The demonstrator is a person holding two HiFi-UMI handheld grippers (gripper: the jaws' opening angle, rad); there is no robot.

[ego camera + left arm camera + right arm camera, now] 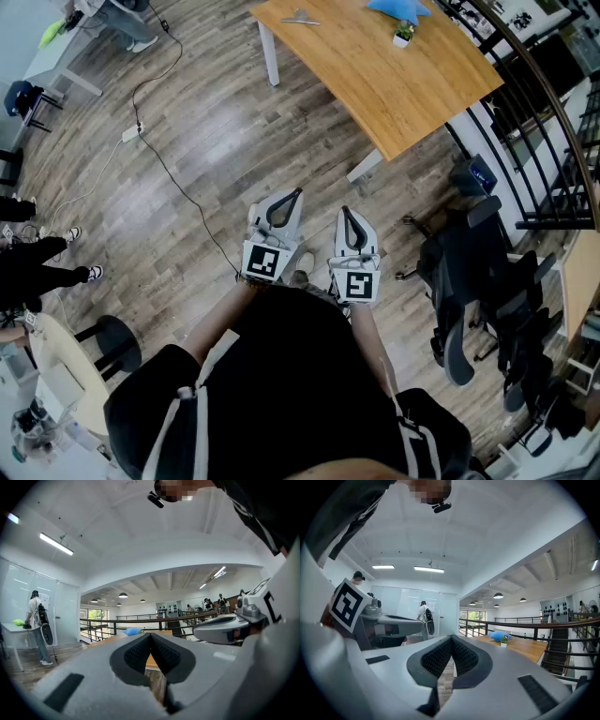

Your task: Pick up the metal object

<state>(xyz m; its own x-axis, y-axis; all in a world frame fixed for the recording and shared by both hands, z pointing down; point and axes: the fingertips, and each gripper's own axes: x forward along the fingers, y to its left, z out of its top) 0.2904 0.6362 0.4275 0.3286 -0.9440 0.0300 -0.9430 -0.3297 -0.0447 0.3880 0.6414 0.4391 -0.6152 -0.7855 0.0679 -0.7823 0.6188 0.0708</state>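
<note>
A small grey metal object [300, 17] lies on the far left part of a wooden table [412, 89] at the top of the head view. Both grippers are held in front of the person's body, over the wood floor and well short of the table. The left gripper [298, 191] is shut with nothing between its jaws, its tips meeting at the left gripper [151, 633]. Beside it, the right gripper [345, 210] is also shut and empty, as the right gripper [451, 638] shows. The metal object is not visible in either gripper view.
On the table also lie a blue thing [403, 7] and a small potted plant [403, 36]. Dark office chairs [478, 281] and a railing [553, 112] stand at the right. A cable [178, 187] runs across the floor. A person [37, 620] stands far left.
</note>
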